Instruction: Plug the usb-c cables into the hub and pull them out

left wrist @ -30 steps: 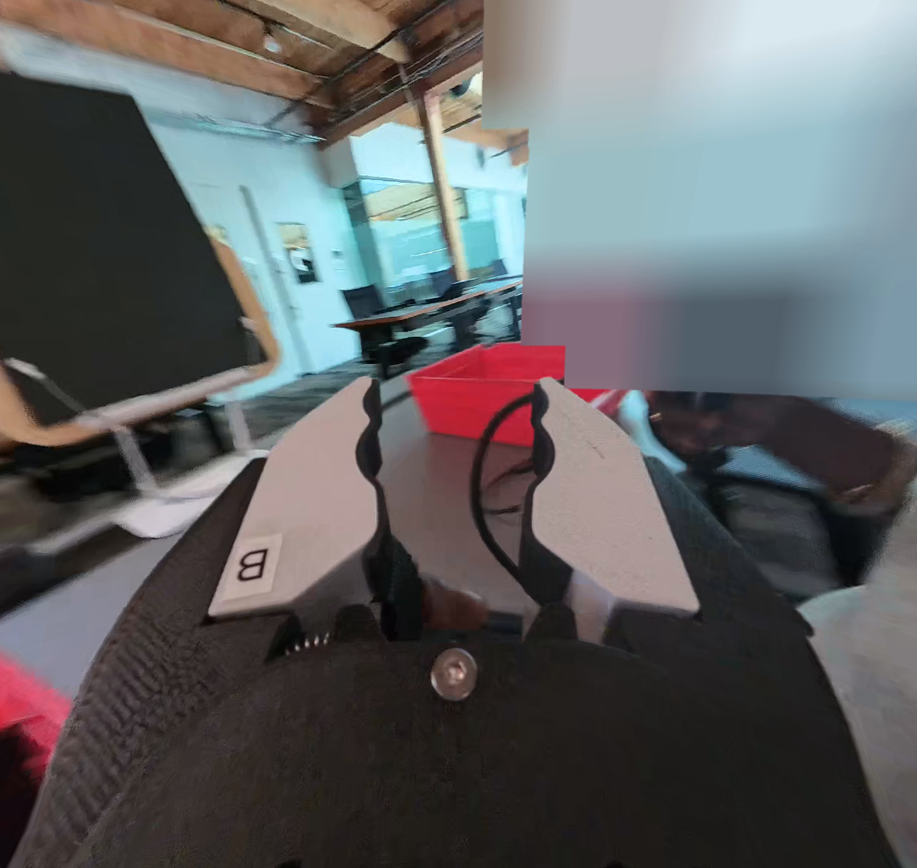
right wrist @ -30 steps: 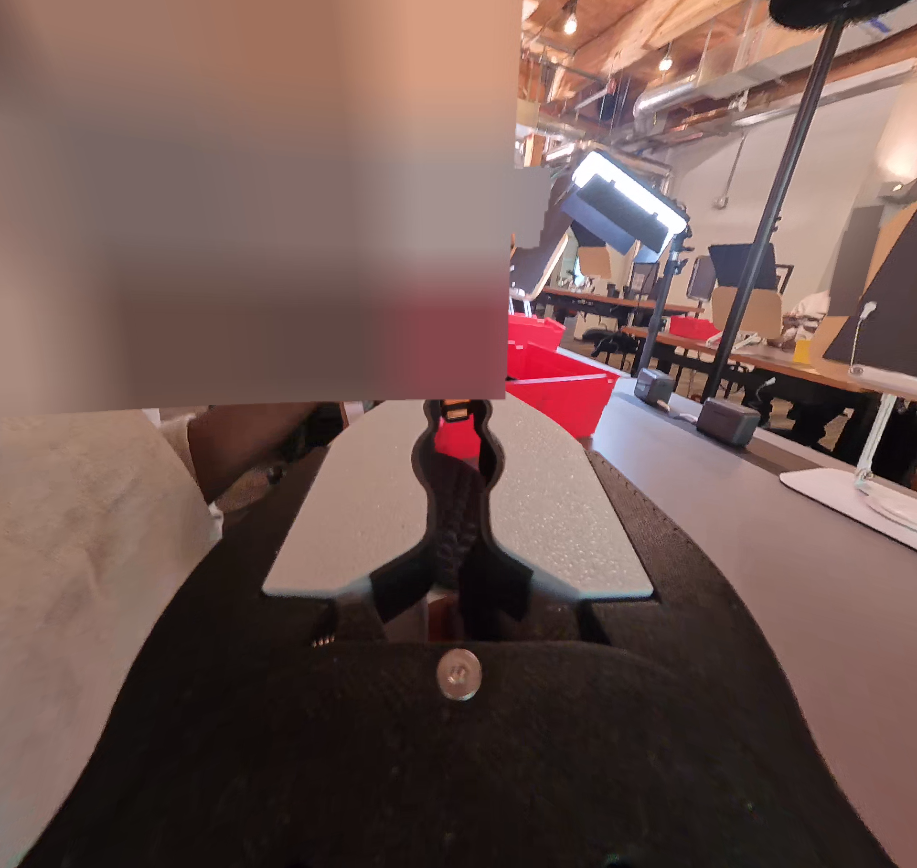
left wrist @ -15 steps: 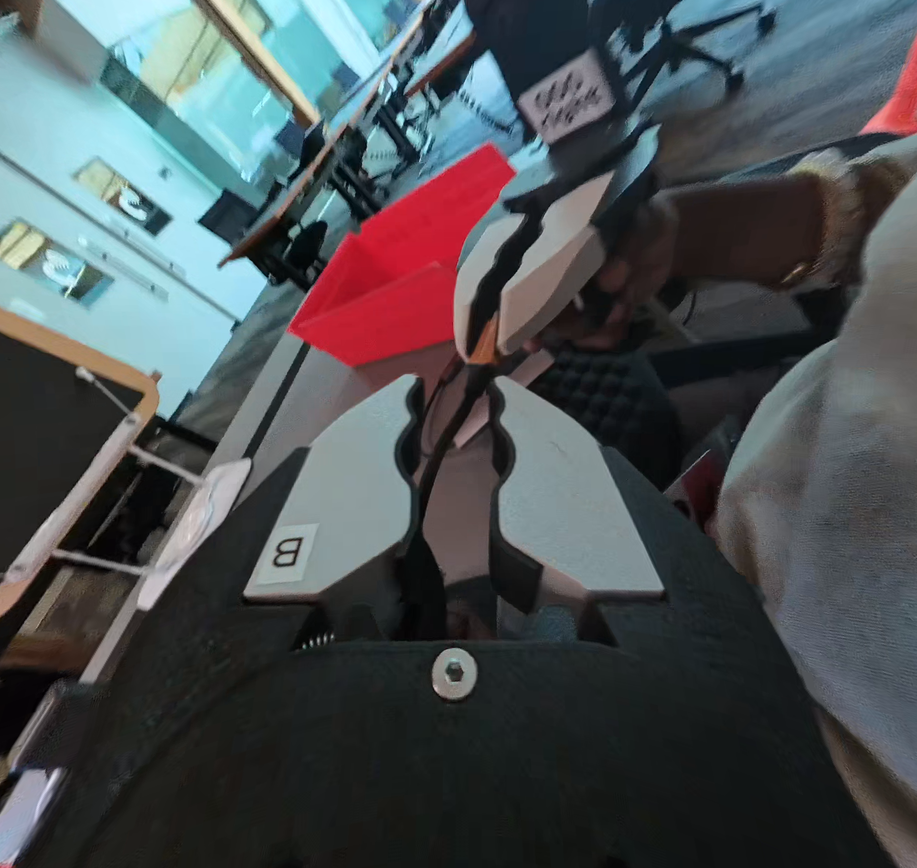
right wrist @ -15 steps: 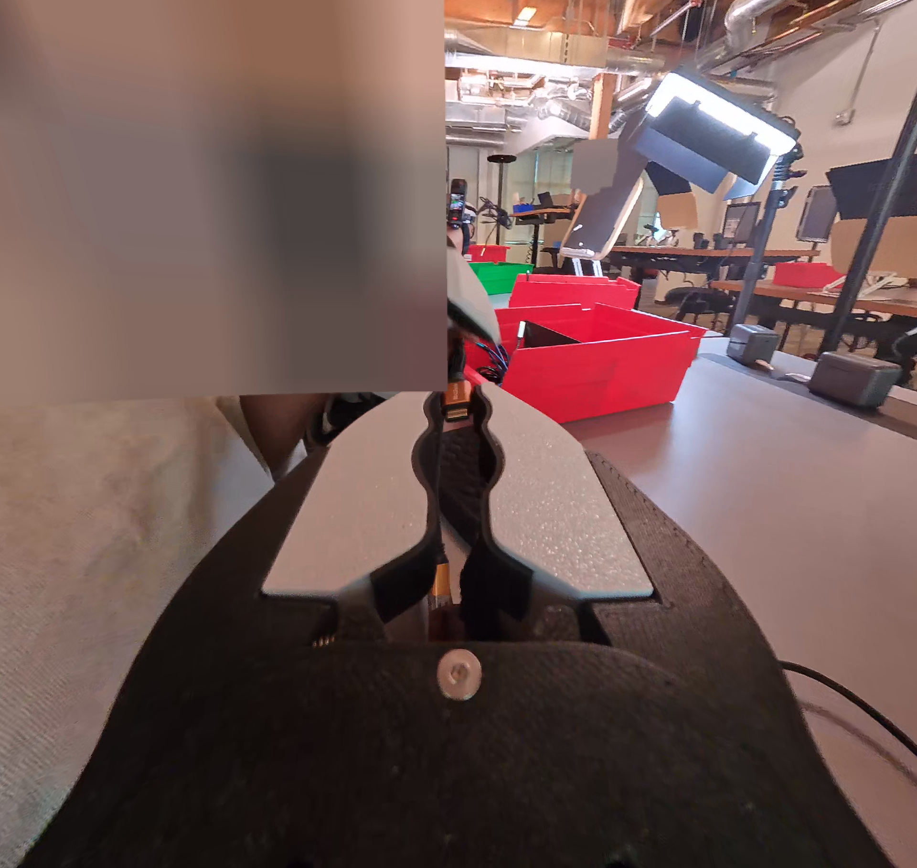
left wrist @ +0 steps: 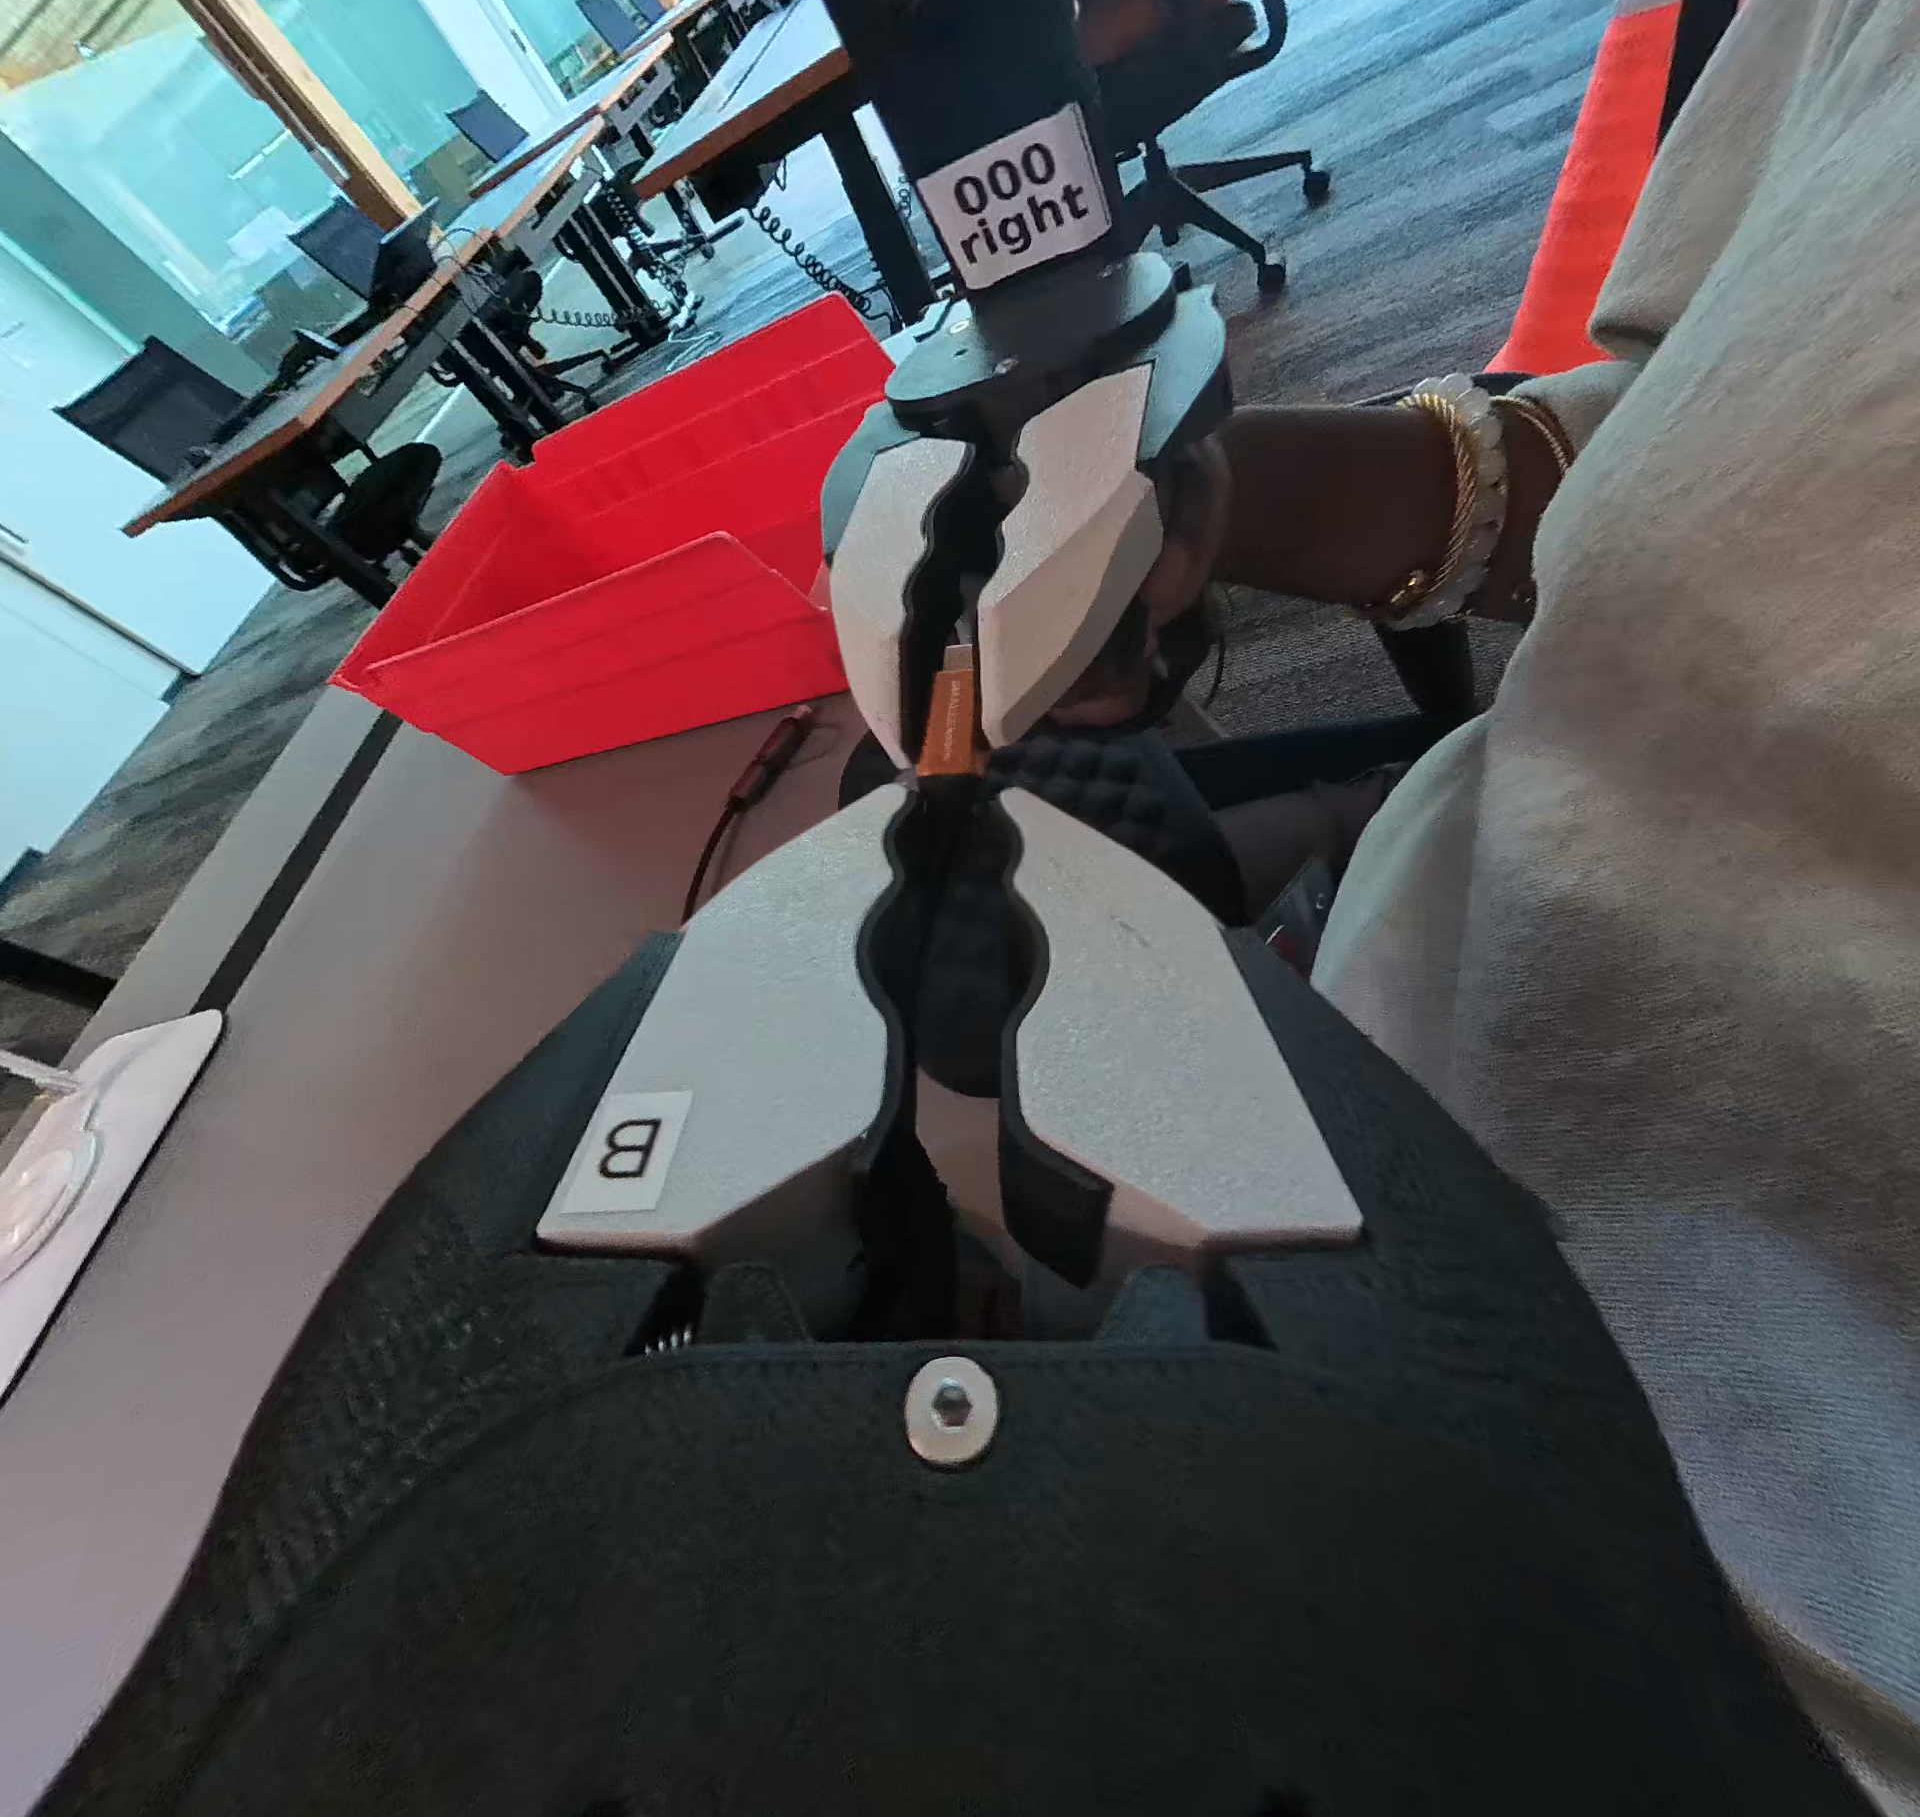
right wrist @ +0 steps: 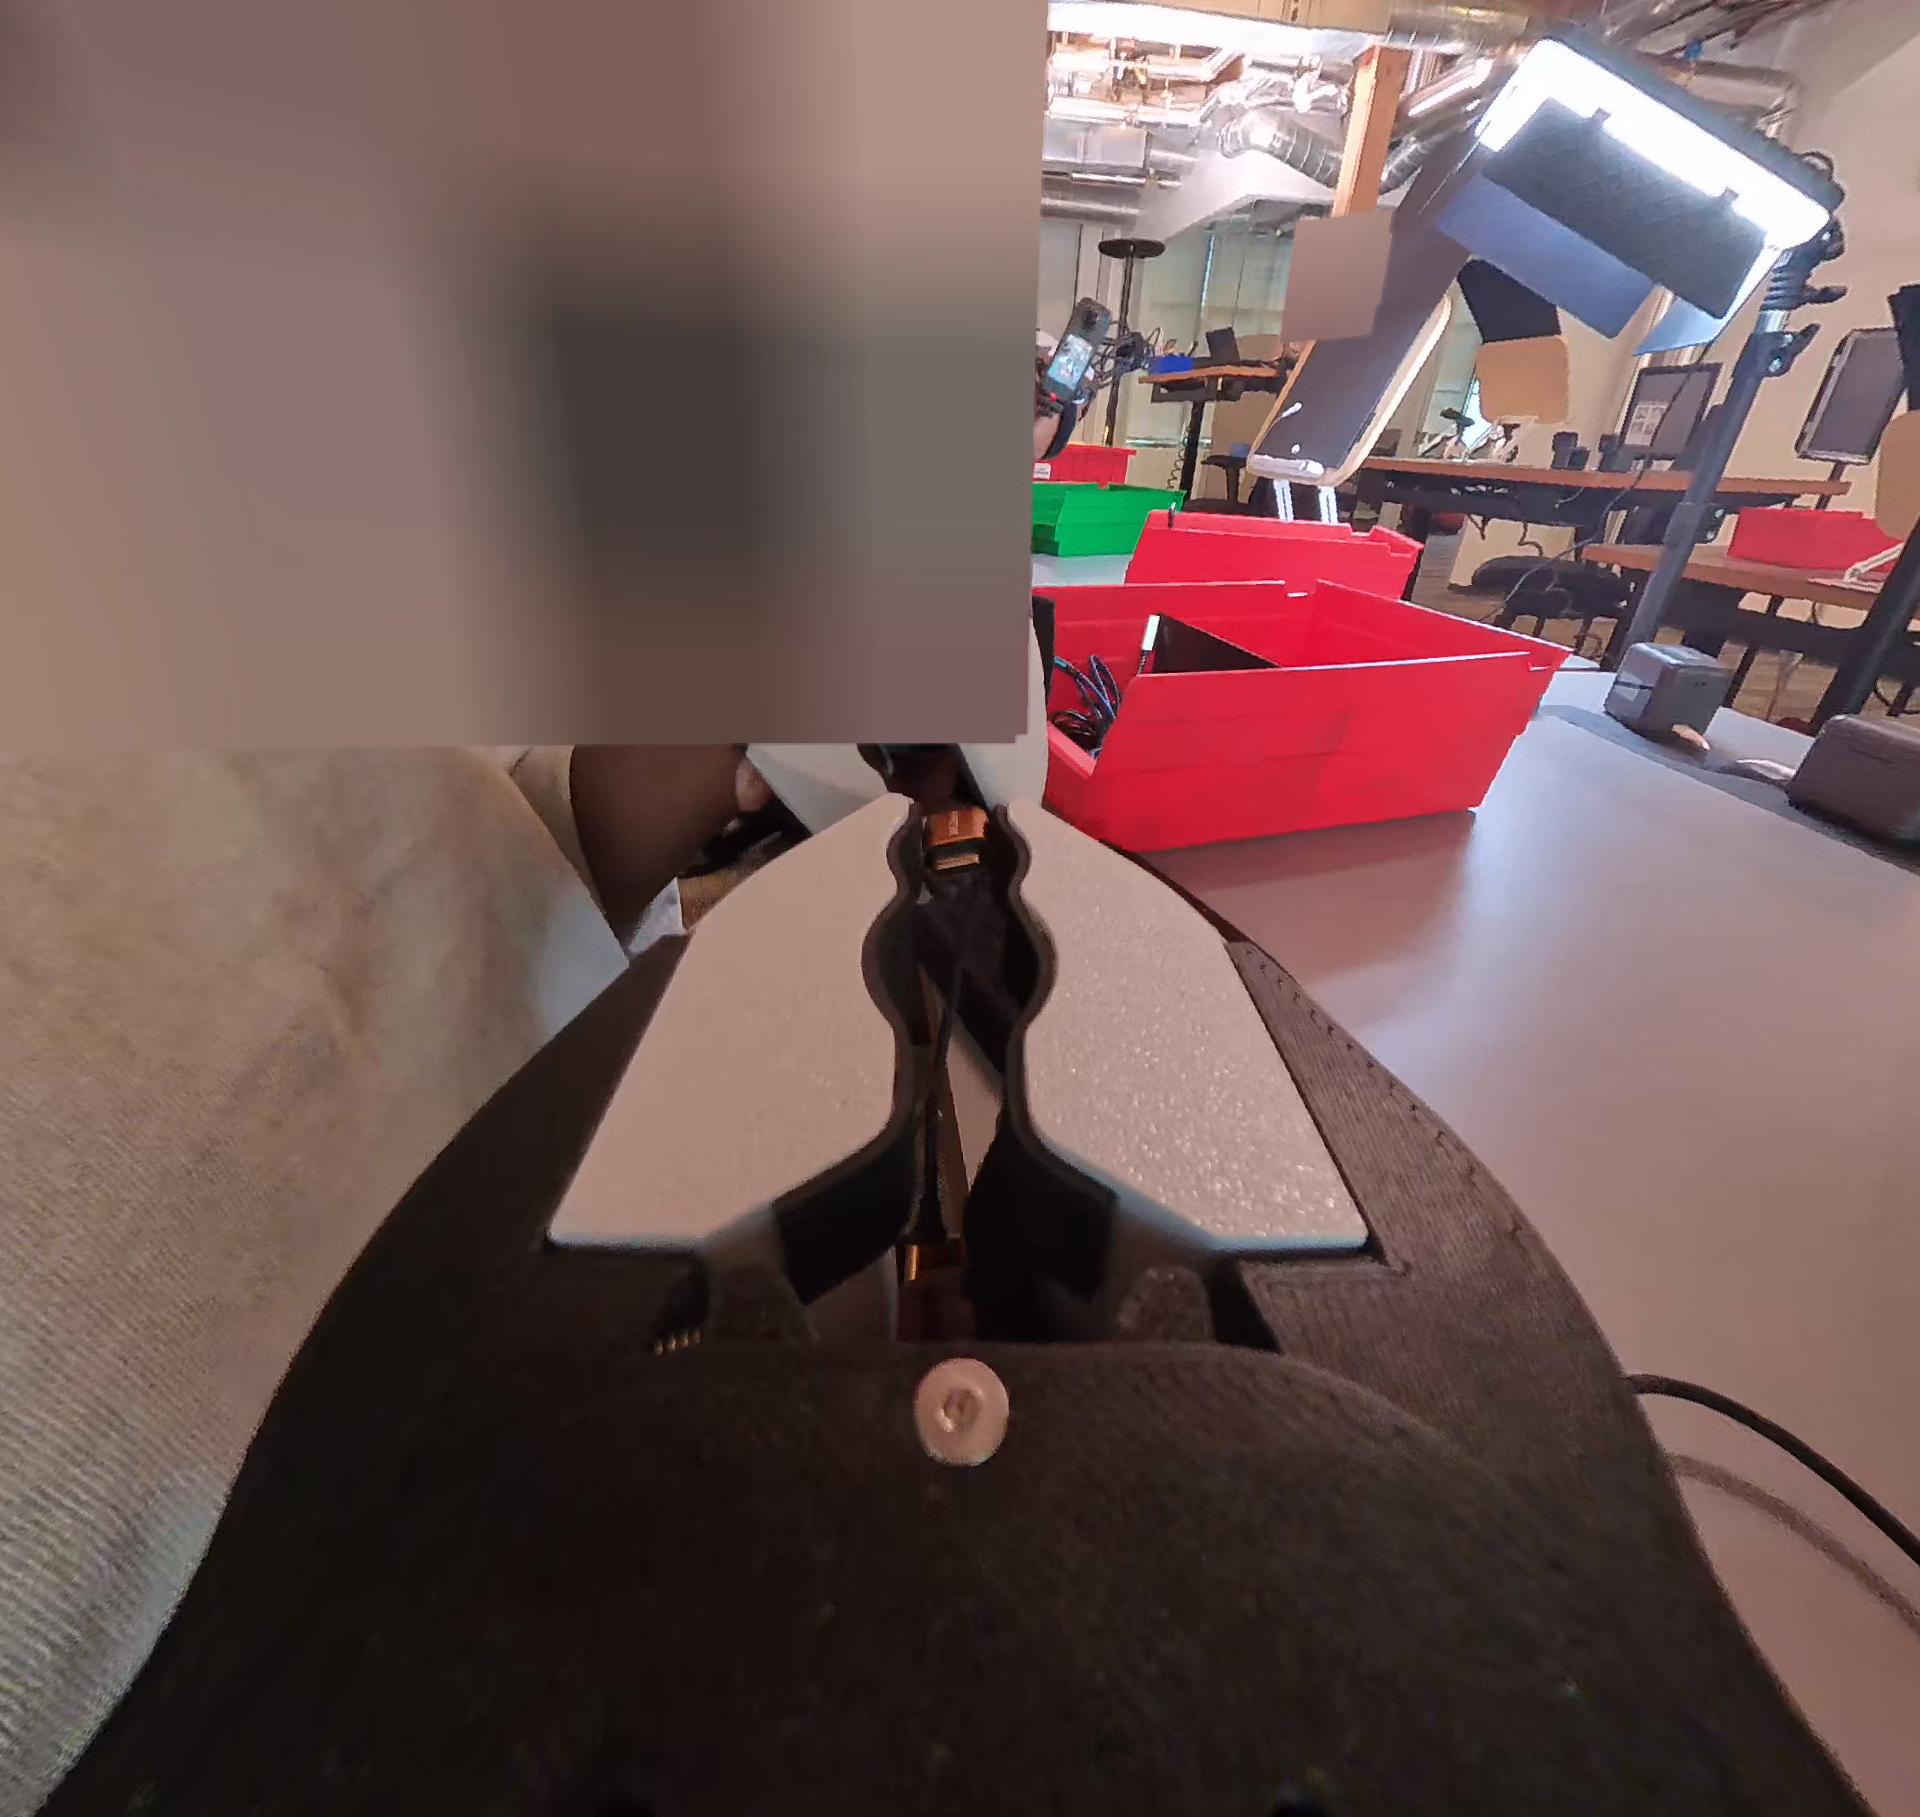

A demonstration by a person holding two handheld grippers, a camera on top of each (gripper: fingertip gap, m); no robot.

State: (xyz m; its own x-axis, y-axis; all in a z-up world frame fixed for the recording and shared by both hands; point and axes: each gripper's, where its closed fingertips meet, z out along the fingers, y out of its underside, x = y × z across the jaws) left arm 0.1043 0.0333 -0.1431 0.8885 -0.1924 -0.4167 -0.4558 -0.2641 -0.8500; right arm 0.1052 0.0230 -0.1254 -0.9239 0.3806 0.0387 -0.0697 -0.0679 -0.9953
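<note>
In the left wrist view my right gripper (left wrist: 945,754) points down at my left gripper (left wrist: 943,803), tip to tip above the table edge. The right gripper is shut on an orange usb-c plug (left wrist: 948,718). The left gripper is shut on the black cable (left wrist: 925,894) just below that plug. In the right wrist view the plug (right wrist: 956,827) sits at my right gripper's (right wrist: 956,817) tips. A thin black cable (right wrist: 940,1029) runs back between the fingers to a second orange connector (right wrist: 928,1268). No hub is in view.
A red bin (left wrist: 623,624) stands on the grey table (left wrist: 416,936), with a red-plugged cable (left wrist: 769,759) in front. Another red bin (right wrist: 1299,728) holds cables. A loose black cable (right wrist: 1766,1445), two grey boxes (right wrist: 1662,687) and a white stand base (left wrist: 104,1092) lie around. A person's sleeve (left wrist: 1662,832) is close right. The grippers are tip to tip, or close to it.
The left gripper swung from facing the room to facing the right gripper and closed from open. The two grippers came tip to tip with the orange plug between them.
</note>
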